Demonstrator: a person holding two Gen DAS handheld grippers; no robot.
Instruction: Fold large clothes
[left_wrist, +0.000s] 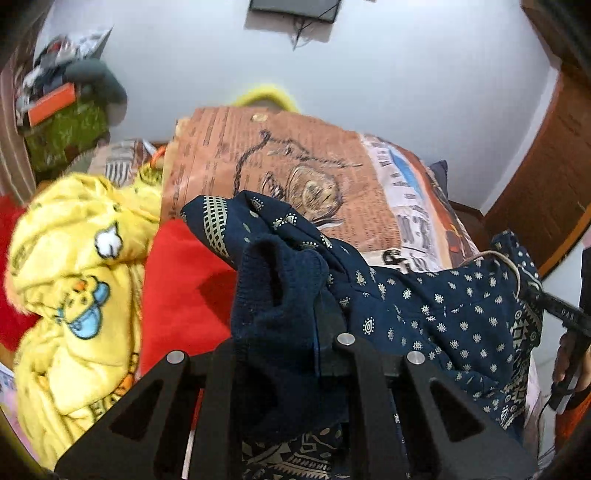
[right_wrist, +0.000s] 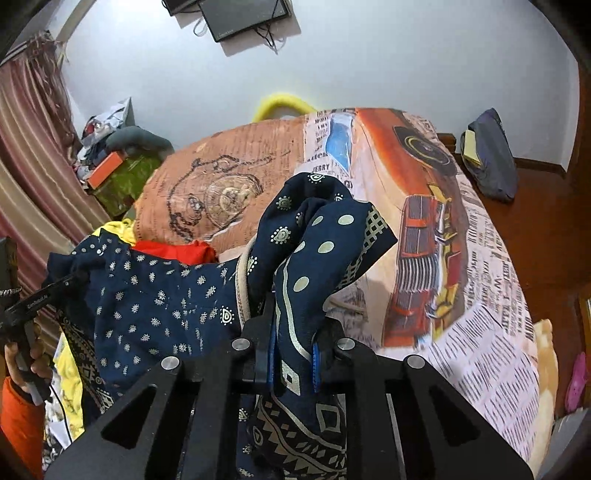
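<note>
Navy cotton-like garment (right_wrist: 155, 306), thin and soft, printed all over with small cream paisley dots and edged with a geometric cream border, stretched in a sagging span between two black hand-held grippers above a bed. One garment only, bunched into folds at each end. Right gripper (right_wrist: 293, 363), matte black with blue pads, clenched on one bunched corner, cloth spilling up and over the jaws. Left gripper (left_wrist: 295, 332) likewise clamped on the opposite end, fingers wholly buried under the cloth (a thicker, knit-looking navy fold (left_wrist: 280, 295) draped over them, possibly a lining or cuff). Underneath, a quilted bedspread (right_wrist: 461, 258) printed with newsprint text, a sketched face and an orange vintage car. To one side, a fluffy yellow blanket (left_wrist: 74, 288) with cartoon figures, heaped on a plush red cover (left_wrist: 184, 288). Beyond, a plain pale wall with one dark screen (right_wrist: 243, 16) mounted high, striped curtains (right_wrist: 33, 155) at the edge, wooden floor (right_wrist: 546, 221) alongside. One hand (right_wrist: 22, 365) with an orange sleeve visible gripping the left gripper's handle.
</note>
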